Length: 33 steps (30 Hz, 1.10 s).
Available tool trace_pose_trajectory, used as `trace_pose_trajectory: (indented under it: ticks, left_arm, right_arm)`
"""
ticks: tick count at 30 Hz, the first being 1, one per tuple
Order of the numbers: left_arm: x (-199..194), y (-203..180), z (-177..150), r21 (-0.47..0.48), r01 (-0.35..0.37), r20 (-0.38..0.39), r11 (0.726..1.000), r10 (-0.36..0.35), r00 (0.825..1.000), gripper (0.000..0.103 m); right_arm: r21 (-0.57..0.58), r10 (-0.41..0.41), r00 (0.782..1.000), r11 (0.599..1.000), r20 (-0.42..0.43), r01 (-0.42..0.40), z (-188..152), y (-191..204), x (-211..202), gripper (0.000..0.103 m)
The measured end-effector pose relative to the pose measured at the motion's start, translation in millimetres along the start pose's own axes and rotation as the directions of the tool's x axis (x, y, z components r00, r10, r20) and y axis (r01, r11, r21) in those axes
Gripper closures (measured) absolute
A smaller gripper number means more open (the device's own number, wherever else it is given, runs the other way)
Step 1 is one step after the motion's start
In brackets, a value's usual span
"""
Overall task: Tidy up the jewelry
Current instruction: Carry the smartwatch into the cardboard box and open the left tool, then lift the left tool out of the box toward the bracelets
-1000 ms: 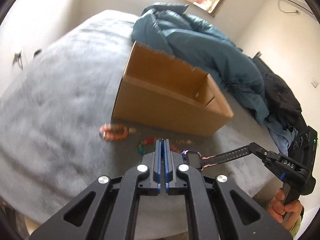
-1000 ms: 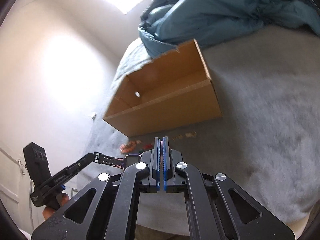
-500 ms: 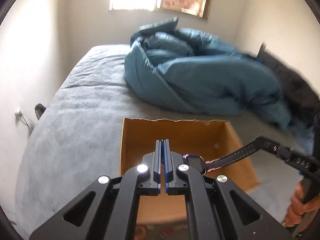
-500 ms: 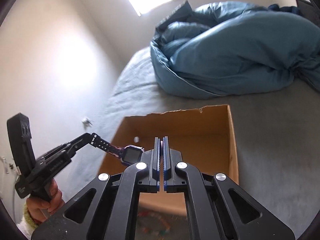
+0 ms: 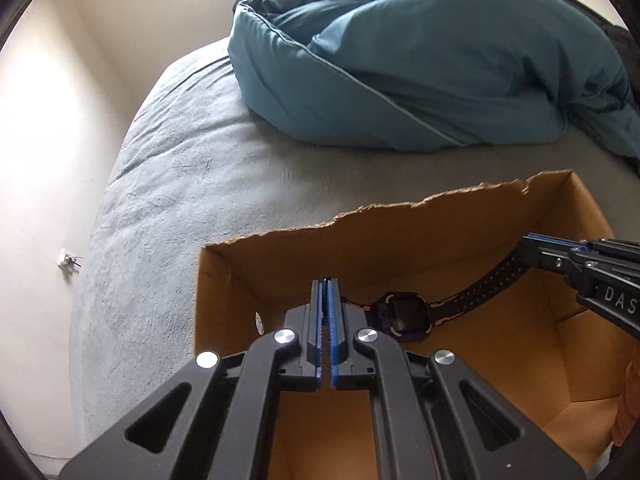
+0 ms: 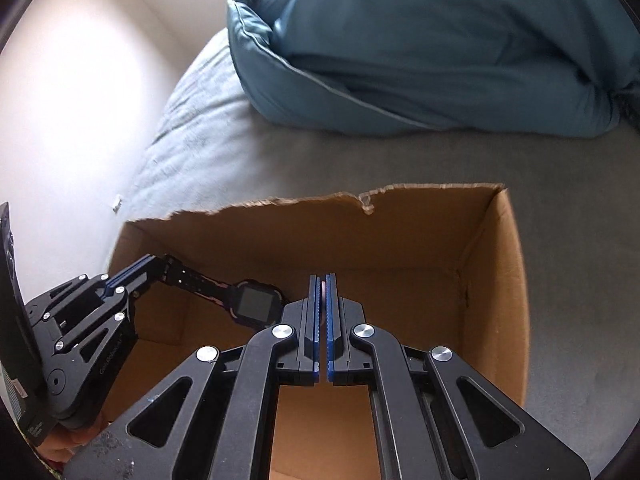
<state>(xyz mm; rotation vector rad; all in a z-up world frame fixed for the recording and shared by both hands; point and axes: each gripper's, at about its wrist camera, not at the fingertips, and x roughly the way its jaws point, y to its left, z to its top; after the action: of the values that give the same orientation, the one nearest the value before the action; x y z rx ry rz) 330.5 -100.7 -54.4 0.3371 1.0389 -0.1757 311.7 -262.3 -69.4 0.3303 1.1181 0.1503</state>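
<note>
A watch is held stretched above the open cardboard box, one strap end pinched in the closed jaws of the left gripper and the other in the closed jaws of the right gripper. The box is set on a grey bed; its far wall has a torn upper edge. Beyond the box, a crumpled teal duvet is piled on the bed. Left of the box, a pale wall is seen.
</note>
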Motion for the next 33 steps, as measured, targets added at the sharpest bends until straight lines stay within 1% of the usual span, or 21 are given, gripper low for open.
trace_pose_trajectory:
  ticks: [1,2,4,5,6,7,8,10,11,12,14,17,20,23,24,26,27,28,29,32,33]
  left_arm:
    - [2.6,-0.2,0.7,0.006,-0.007,-0.006,1.0,0.007,1.0,0.101]
    - [3.3,-1.7,0.7,0.012,-0.011,-0.006,1.0,0.011,1.0,0.101]
    - [1.8,-3.6,1.3,0.019,-0.013,0.005,1.0,0.013,1.0,0.101]
    - [2.0,-2.6,1.7,0.021,-0.013,0.009,1.0,0.013,1.0,0.1]
    - [1.0,-2.5,1.6,0.021,-0.013,0.009,1.0,0.013,1.0,0.099]
    - [0.0,-2.2,1.4,0.019,-0.011,0.007,1.0,0.011,1.0,0.097]
    - [-1.6,-1.2,0.6,0.013,-0.01,0.006,1.0,0.01,1.0,0.092]
    - [-7.4,1.7,-1.7,-0.002,-0.004,0.018,1.0,0.004,1.0,0.088]
    - [-13.3,3.1,-3.7,-0.01,0.003,0.031,1.0,-0.002,1.0,0.085]
    - [-19.4,4.5,-5.8,-0.017,0.009,0.044,1.0,-0.008,0.999,0.082]
    - [-37.5,9.9,-11.6,-0.037,0.025,0.082,0.999,-0.022,0.996,0.079]
    - [-65.6,18.7,-22.5,-0.063,0.05,0.138,0.997,-0.041,0.99,0.076]
    - [-99.2,31.6,-39.2,-0.102,0.093,0.207,0.99,-0.07,0.976,0.074]
    - [-139.7,48.9,-66.0,-0.151,0.14,0.287,0.979,-0.092,0.953,0.072]
    - [-148.1,52.2,-73.1,-0.158,0.149,0.302,0.976,-0.096,0.948,0.071]
    - [-169.3,60.1,-93.2,-0.173,0.171,0.337,0.97,-0.105,0.936,0.069]
    - [-183.0,64.1,-108.2,-0.177,0.182,0.359,0.967,-0.108,0.927,0.067]
    - [-189.9,64.7,-115.7,-0.179,0.186,0.37,0.966,-0.109,0.922,0.067]
    - [-200.2,67.3,-129.8,-0.183,0.189,0.386,0.965,-0.106,0.916,0.065]
    - [-215.2,69.9,-157.7,-0.187,0.196,0.4,0.963,-0.107,0.91,0.063]
    - [-220.4,70.6,-171.6,-0.183,0.202,0.404,0.962,-0.114,0.908,0.062]
  right_arm:
    - [0.001,-0.002,1.0,1.0,-0.009,0.002,0.2,-1.7,3.8,0.101]
    - [-0.001,-0.003,1.0,1.0,-0.011,0.003,0.1,-1.9,3.9,0.098]
    - [0.001,-0.017,1.0,1.0,-0.007,0.017,-0.5,-2.1,1.4,0.097]
    - [0.002,-0.022,1.0,1.0,-0.005,0.022,0.1,-4.0,0.2,0.094]
    - [0.002,-0.027,1.0,1.0,-0.004,0.027,-1.6,-5.7,-1.3,0.088]
    - [0.002,-0.035,0.999,0.999,0.0,0.035,-2.8,-7.1,-4.3,0.085]
    - [0.003,-0.039,0.999,0.999,0.002,0.039,-3.3,-7.6,-5.7,0.081]
    - [0.002,-0.048,0.999,0.999,0.006,0.048,-6.0,-7.6,-12.9,0.079]
    - [0.002,-0.044,0.999,0.999,0.011,0.044,-7.7,-7.9,-16.9,0.077]
    - [0.005,-0.046,0.999,0.999,0.017,0.046,-6.8,-7.7,-19.7,0.073]
    - [0.003,-0.038,0.999,0.999,0.039,0.038,-7.9,-5.6,-29.3,0.07]
    - [-0.001,-0.026,0.997,1.0,0.078,0.026,-13.5,-2.1,-51.2,0.069]
    - [-0.016,-0.01,0.992,1.0,0.129,0.012,-27.9,1.8,-84.0,0.066]
    - [-0.039,-0.008,0.984,0.999,0.178,0.015,-45.9,7.1,-112.8,0.064]
    - [-0.051,-0.007,0.98,0.999,0.198,0.017,-55.0,9.0,-124.3,0.064]
    - [-0.083,0.005,0.972,0.996,0.235,0.015,-71.6,13.3,-143.0,0.063]
    - [-0.103,0.008,0.968,0.994,0.251,0.018,-80.7,15.9,-151.6,0.061]
    - [-0.124,0.007,0.964,0.992,0.267,0.027,-90.8,18.6,-160.1,0.061]
    - [-0.151,0.008,0.957,0.988,0.289,0.037,-105.1,21.1,-170.1,0.061]
    - [-0.183,0.017,0.948,0.982,0.317,0.043,-134.6,23.7,-186.3,0.06]
    - [-0.199,0.022,0.947,0.979,0.32,0.044,-145.4,24.3,-189.7,0.06]
